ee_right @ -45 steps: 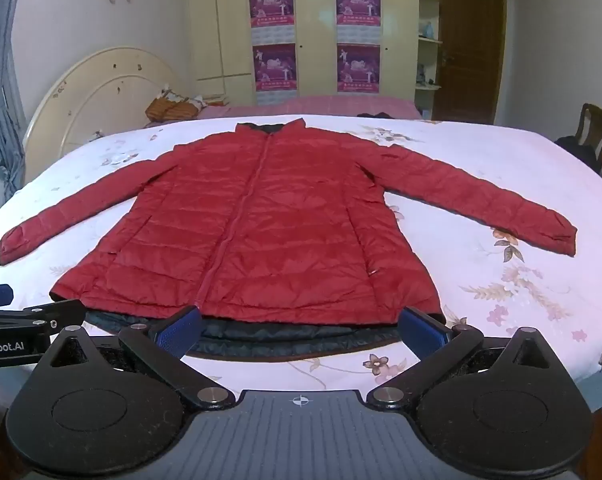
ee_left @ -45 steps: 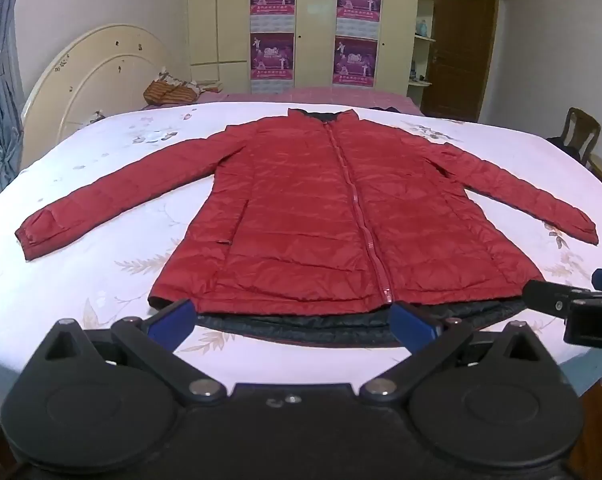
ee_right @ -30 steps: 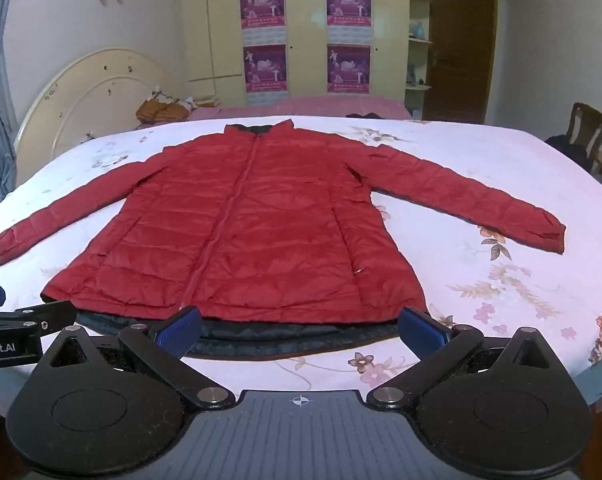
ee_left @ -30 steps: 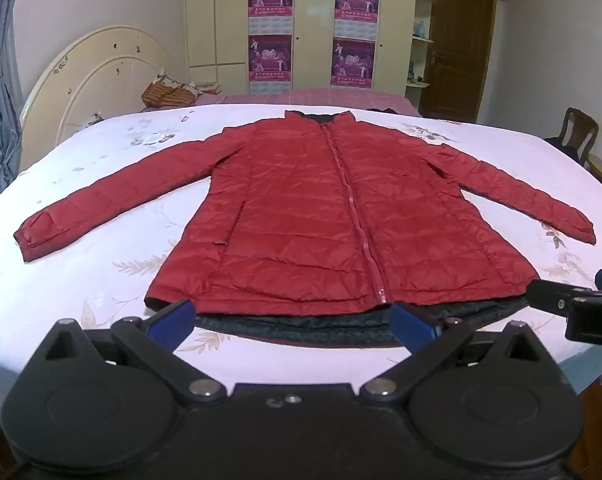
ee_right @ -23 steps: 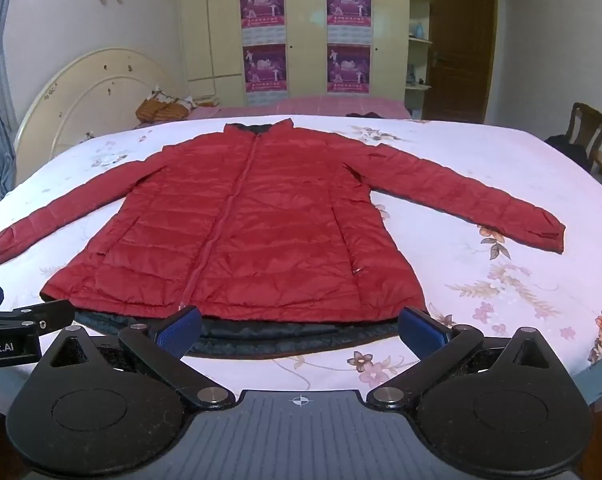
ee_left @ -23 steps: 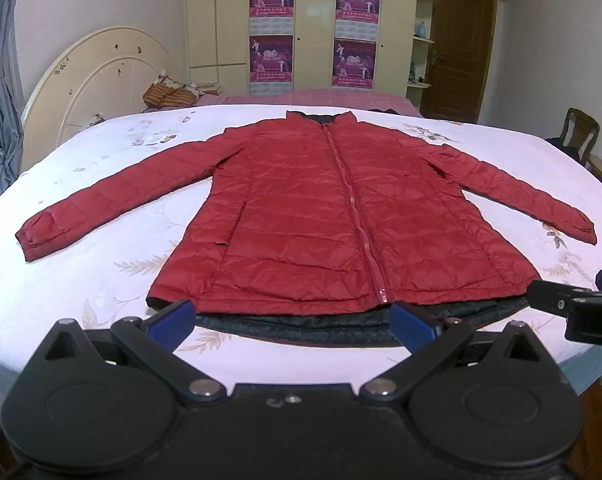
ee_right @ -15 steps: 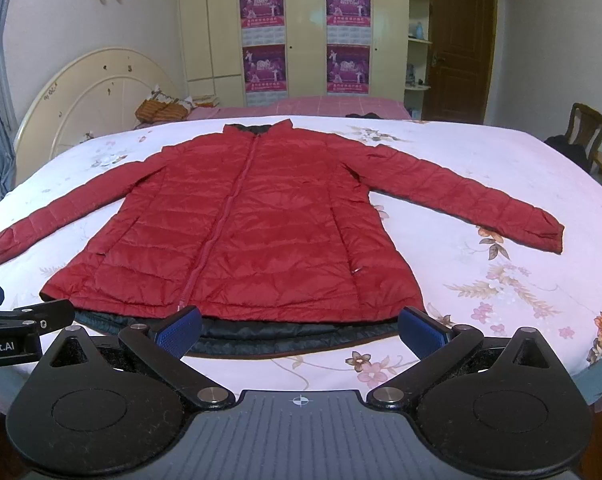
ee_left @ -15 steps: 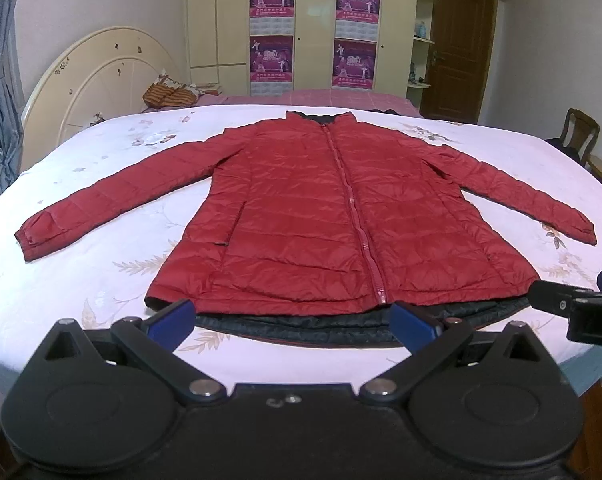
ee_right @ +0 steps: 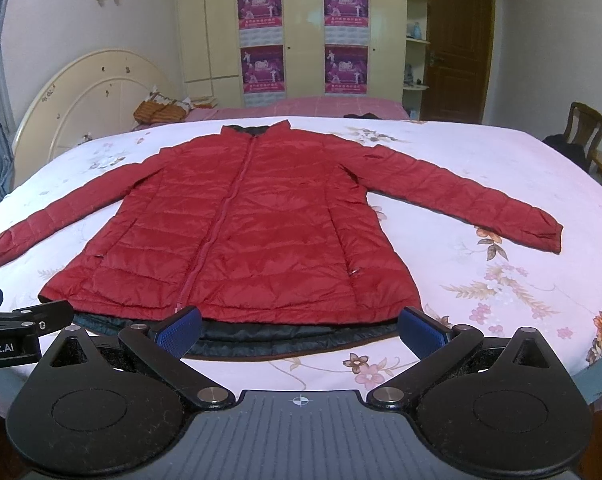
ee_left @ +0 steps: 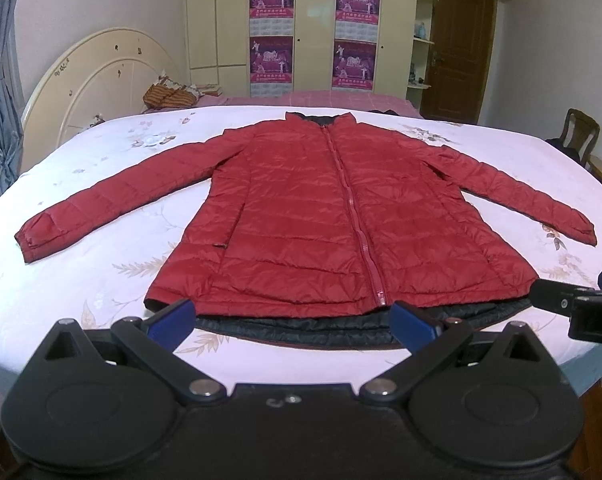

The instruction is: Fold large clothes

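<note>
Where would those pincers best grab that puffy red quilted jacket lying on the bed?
Probably at a cuff. The red quilted jacket lies flat, zipped, sleeves spread. The left gripper, open, could approach the left sleeve cuff from its outer side and pinch the thin end, then carry it across the body.

Both wrist cams sit low at the foot of the bed (ee_left: pixel 61 280), looking level across it toward the wardrobe (ee_left: pixel 313 28), side by side. They share nearly everything: the spread red jacket (ee_left: pixel 321 216) just ahead and the door (ee_right: pixel 457 48). Each catches the other gripper at its edge.
</note>
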Motion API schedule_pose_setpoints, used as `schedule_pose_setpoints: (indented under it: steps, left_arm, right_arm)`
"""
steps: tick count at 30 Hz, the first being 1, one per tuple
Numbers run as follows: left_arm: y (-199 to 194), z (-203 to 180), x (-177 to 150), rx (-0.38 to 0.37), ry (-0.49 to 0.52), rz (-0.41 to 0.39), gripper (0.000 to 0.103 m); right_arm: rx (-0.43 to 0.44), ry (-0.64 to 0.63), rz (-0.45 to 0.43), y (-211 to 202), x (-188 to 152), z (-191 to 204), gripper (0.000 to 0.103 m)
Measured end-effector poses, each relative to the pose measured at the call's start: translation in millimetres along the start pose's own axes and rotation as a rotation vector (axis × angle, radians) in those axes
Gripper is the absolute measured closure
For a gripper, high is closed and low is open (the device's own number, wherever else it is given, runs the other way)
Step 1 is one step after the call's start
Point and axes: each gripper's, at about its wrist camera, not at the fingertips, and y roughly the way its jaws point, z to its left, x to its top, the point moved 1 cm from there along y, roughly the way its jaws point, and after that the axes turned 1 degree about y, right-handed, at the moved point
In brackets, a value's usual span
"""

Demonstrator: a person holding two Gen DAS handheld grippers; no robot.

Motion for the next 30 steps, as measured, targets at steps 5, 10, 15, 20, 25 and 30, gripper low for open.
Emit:
schedule_pose_setpoints:
  steps: [5,10,15,20,25,30]
  left_arm:
    - [0.7,-0.3,0.3,0.000,0.003,-0.001,0.000]
    - [1.3,-0.4,0.3,0.003,0.004,-0.002,0.000]
    - [1.1,-0.9,0.3,0.003,0.006,-0.003,0.000]
    - [1.0,-0.6,0.2,0.004,0.005,-0.005,0.000]
    - [0.9,1.8,0.0,0.006,0.001,-0.005,0.000]
    - [0.6,2.5,-0.1,0.005,0.003,-0.008,0.000]
  right_arm:
    - [-0.002,0.001,0.000,-0.6,0.2,-0.1,0.000]
    - [-0.001,0.001,0.000,-0.5,0.4,-0.4,0.000]
    - [-0.002,0.001,0.000,-0.8,0.9,-0.8,0.000]
    - [-0.001,0.001,0.000,-1.0,1.9,-0.3,0.000]
    - [-0.003,0.001,0.002,-0.2,1.6,-0.1,0.000]
    - [-0.001,0.001,0.003,-0.2,1.6,0.1,0.000]
